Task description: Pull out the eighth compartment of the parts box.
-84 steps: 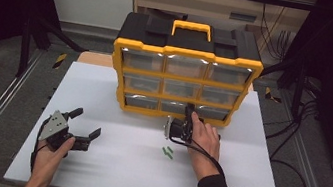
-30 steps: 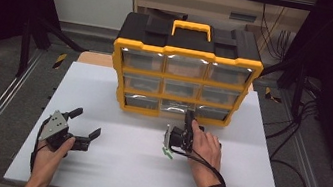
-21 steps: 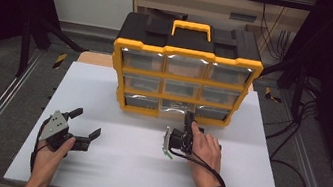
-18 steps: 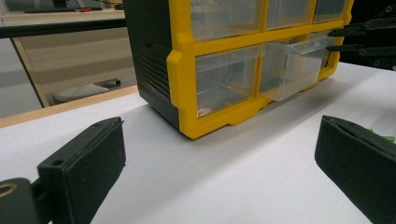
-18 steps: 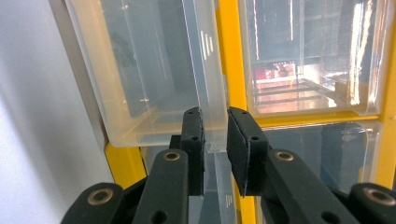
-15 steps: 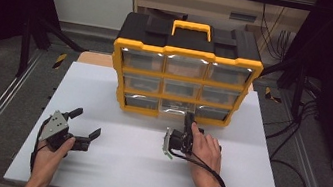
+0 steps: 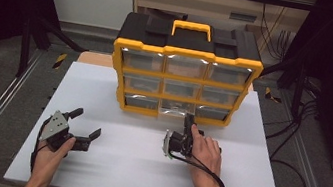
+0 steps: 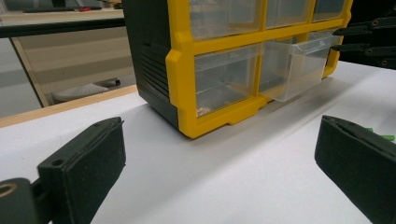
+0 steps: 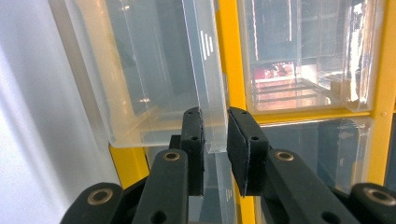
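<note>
From above, the left gripper [image 7: 79, 129] rests wide open and empty on the white table [image 7: 122, 167]. Right of it, the right gripper [image 7: 184, 127] meets the organizer's [image 7: 187, 59] bottom-middle clear drawer [image 7: 175, 106], pulled partway out; its own view shows narrow jaws straddling the drawer's front lip, pad contact unclear

The yellow-and-black plastic drawer cabinet [image 7: 185, 71] stands on the white tabletop [image 7: 117, 167] at its far edge, centred. Its clear plastic bottom-middle drawer [image 7: 176, 107] juts toward the near edge. Small green pieces [image 8: 379, 134] lie before it.
</note>
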`<action>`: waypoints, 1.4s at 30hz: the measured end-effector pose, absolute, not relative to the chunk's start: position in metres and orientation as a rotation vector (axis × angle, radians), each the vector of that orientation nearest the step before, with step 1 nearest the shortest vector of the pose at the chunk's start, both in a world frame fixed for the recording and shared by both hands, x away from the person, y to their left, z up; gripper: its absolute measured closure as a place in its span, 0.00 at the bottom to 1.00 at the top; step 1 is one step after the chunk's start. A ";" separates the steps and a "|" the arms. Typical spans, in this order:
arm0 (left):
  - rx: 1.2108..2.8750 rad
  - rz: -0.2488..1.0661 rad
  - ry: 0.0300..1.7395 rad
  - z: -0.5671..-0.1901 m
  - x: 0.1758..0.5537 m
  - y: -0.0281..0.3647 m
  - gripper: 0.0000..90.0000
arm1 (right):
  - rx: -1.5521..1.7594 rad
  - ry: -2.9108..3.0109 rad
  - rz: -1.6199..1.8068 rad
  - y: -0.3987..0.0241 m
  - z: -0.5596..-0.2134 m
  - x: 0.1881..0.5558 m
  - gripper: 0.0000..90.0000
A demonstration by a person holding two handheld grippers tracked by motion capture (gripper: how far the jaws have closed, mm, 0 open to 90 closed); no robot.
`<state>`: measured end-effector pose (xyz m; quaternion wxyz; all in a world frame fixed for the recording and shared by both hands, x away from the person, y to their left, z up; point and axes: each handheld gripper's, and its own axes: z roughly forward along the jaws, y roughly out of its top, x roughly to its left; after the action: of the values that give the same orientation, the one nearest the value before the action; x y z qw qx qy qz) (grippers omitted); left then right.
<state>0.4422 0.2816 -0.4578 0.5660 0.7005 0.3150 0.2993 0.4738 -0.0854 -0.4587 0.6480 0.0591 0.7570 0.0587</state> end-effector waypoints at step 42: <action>1.649 0.703 0.741 -0.458 0.442 0.281 0.02 | 0.116 1.725 0.124 -0.087 -0.457 0.455 0.85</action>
<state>0.4422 0.2814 -0.4579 0.5656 0.7011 0.3150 0.2988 0.4548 -0.0870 -0.4575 0.6475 0.0512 0.7584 0.0544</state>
